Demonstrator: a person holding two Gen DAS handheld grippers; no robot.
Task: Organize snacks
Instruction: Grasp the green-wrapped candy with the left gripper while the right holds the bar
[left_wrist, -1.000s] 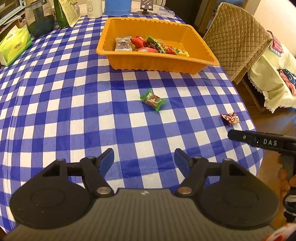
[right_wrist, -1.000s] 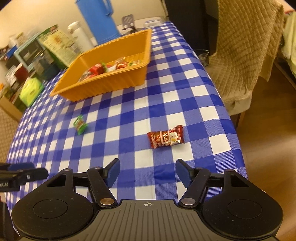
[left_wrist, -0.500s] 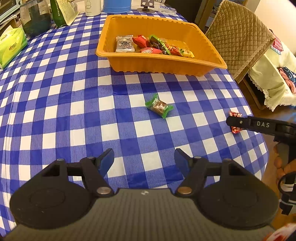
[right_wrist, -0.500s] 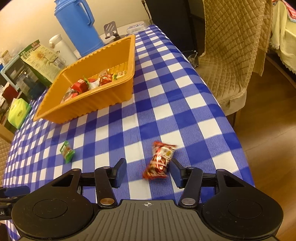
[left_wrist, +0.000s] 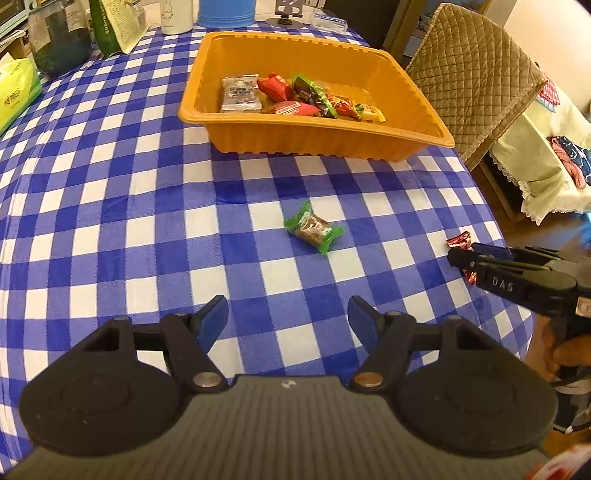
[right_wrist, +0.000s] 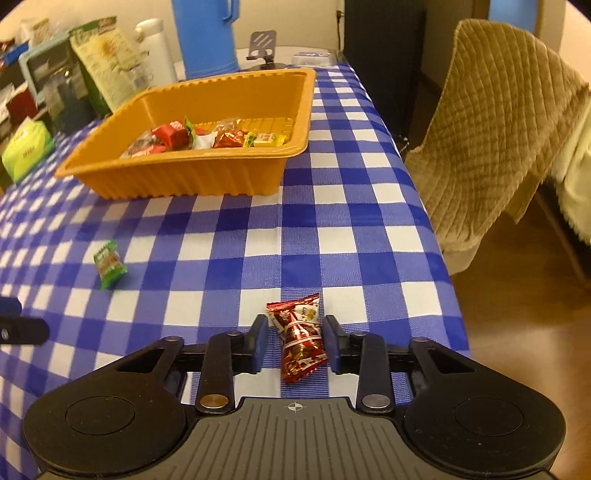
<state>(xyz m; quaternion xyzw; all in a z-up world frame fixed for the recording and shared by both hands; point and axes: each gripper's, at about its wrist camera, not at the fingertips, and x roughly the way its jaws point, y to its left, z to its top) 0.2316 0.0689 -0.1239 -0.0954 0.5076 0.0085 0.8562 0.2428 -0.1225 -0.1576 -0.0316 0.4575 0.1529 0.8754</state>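
Observation:
A red-wrapped candy (right_wrist: 300, 341) lies on the checked tablecloth between the fingers of my right gripper (right_wrist: 295, 332). Its jaws are closing around the candy, and a gap still shows at the left pad. The left wrist view catches this gripper (left_wrist: 458, 258) at the right table edge, with the red candy (left_wrist: 458, 240) poking out past it. A green-wrapped candy (left_wrist: 313, 227) rests mid-table, ahead of my left gripper (left_wrist: 288, 317), which is open with nothing in it. Beyond stands the orange tray (left_wrist: 314, 142) holding several wrapped snacks.
A quilted chair (right_wrist: 491, 122) stands just off the table's right edge (right_wrist: 436, 236). A blue flask (right_wrist: 207, 33), a white bottle (left_wrist: 176, 16), a green bag (right_wrist: 110, 62), a dark jar (left_wrist: 59, 40) and a green tissue pack (left_wrist: 16, 88) crowd the far-left side.
The right gripper moved onto the red candy and narrowed its jaws around it; the candy turned lengthwise between the fingers. The left gripper crept toward the green candy, jaws unchanged.

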